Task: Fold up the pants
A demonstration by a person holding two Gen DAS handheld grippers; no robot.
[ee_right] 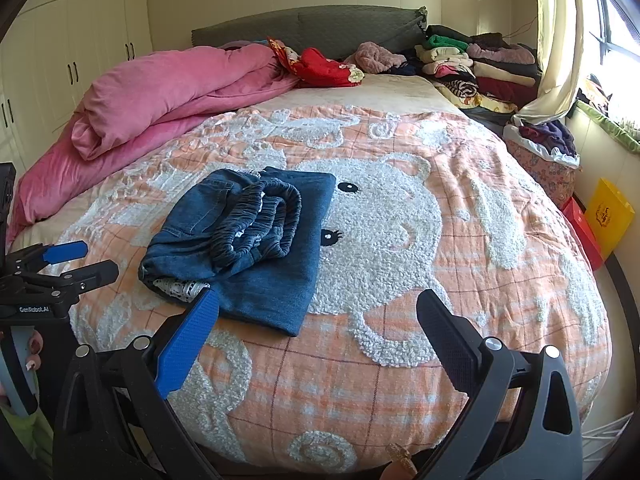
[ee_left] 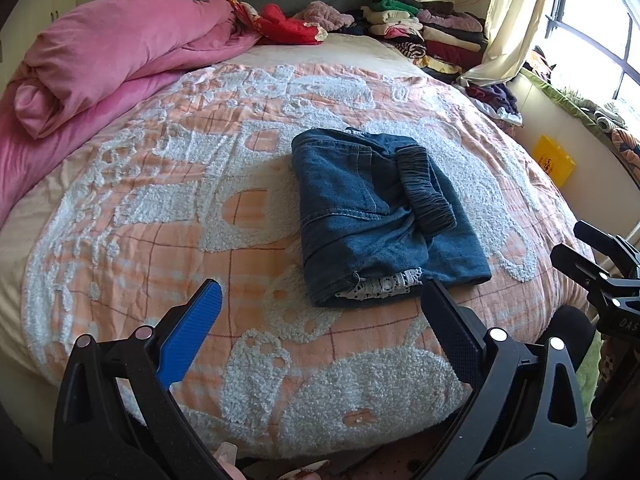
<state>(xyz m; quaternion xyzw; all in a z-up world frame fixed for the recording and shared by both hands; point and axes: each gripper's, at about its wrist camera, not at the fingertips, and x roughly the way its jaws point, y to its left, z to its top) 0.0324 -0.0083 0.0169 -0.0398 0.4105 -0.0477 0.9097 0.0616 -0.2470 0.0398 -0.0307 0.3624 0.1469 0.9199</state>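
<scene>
A pair of blue denim pants lies folded into a compact bundle on the orange and white bedspread, its dark elastic waistband on top and white lace at the near edge. The right wrist view shows the same pants left of centre on the bedspread. My left gripper is open, held just short of the bundle's near edge. My right gripper is open too, close to the bundle's near right corner. Neither holds anything. The other gripper shows at the edge of each view, the right one and the left one.
A rolled pink duvet lies along the bed's left side. Red and pink garments sit by the grey headboard. Stacks of folded clothes stand at the back right near the curtain. A yellow bag stands on the floor at right.
</scene>
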